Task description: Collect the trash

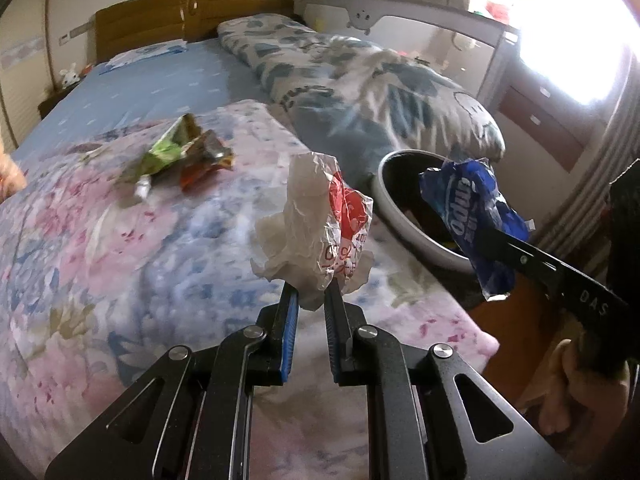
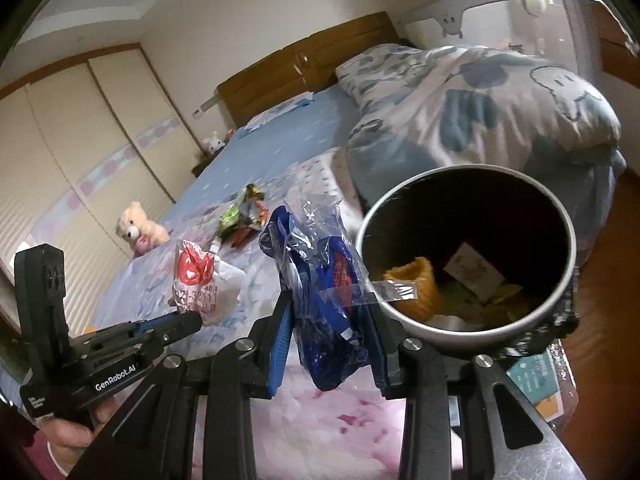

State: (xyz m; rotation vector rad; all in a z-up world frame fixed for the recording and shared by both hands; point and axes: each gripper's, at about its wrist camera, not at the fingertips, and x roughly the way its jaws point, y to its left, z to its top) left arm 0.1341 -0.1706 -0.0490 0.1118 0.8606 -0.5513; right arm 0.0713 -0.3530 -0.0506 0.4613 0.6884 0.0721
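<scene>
left gripper [image 1: 311,300]: showing black metal linkage arms, round silver screws, blue ribbed pads
left gripper side plate: carrying white "GenRobot.AI" lettering
right gripper [image 2: 332,316]: wearing the same black frame, silver pivots, blue pads
right finger: bearing white "DAS" letters
sleeve [image 2: 38,458]: showing dark red

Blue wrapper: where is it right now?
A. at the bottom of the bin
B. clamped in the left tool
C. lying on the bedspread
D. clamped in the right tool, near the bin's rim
D. The blue wrapper sits between the fingers of the right tool, beside the rim of the bin; the left tool holds a white and red wrapper instead.
</scene>
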